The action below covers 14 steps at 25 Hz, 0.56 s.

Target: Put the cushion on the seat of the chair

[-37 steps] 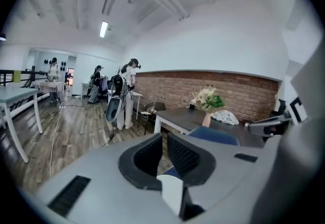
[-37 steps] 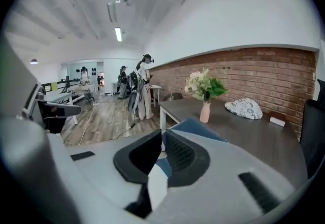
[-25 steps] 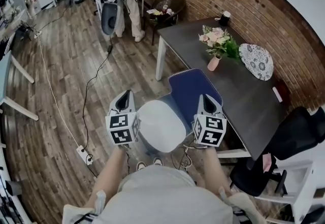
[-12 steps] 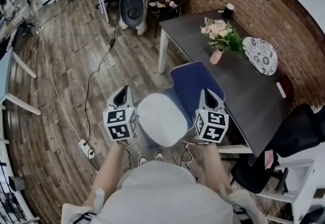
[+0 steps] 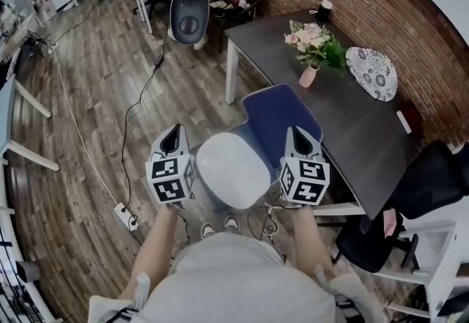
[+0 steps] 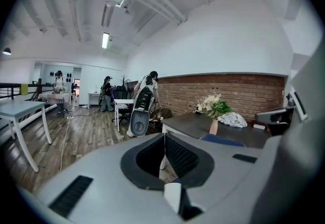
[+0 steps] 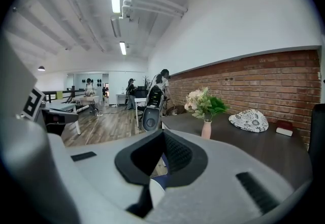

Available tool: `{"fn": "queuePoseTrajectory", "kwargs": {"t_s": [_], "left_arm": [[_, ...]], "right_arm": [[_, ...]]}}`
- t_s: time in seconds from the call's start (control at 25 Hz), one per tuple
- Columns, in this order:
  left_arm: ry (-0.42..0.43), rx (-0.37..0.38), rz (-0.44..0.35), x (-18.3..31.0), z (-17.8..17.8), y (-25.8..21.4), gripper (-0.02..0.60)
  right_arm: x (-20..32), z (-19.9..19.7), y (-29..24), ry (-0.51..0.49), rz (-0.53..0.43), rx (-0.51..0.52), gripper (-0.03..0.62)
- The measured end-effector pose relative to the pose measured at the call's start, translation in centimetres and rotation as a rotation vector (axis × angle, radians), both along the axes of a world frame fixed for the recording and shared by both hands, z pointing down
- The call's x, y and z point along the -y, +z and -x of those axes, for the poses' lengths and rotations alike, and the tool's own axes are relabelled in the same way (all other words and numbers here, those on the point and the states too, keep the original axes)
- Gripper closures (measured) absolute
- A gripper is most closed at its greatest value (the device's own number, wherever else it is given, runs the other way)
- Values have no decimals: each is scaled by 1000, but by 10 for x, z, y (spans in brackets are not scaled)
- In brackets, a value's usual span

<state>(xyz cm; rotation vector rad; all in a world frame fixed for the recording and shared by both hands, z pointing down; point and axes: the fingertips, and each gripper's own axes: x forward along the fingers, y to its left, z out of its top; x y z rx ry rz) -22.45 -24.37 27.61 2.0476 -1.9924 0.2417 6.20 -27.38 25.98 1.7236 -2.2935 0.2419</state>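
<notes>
Cushion [image 5: 233, 170], white and rounded, hangs in the air between my two grippers, close to me. On its left edge my left gripper [image 5: 174, 140] is clamped fully together, with a sliver of white fabric pinched at the root of the jaws. On its right edge my right gripper [image 5: 299, 140] is closed just the same, on a like sliver. Farther off and to the right stands the blue chair [image 5: 282, 120], tucked against the dark table [image 5: 344, 138]. I judge this the carrying step: the cushion is lifted but not yet placed. Next I should bring it forward and right over the seat, lower it flat, then open both grippers.
</notes>
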Motion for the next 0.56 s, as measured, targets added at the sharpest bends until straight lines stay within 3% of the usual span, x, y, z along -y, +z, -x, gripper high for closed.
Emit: {"fn": "queuePoseTrajectory", "kwargs": {"t_s": [0.56], "left_arm": [[33, 12, 10, -1, 4, 6, 575]], "right_arm": [[-13, 5, 4, 34, 17, -16, 592]]}}
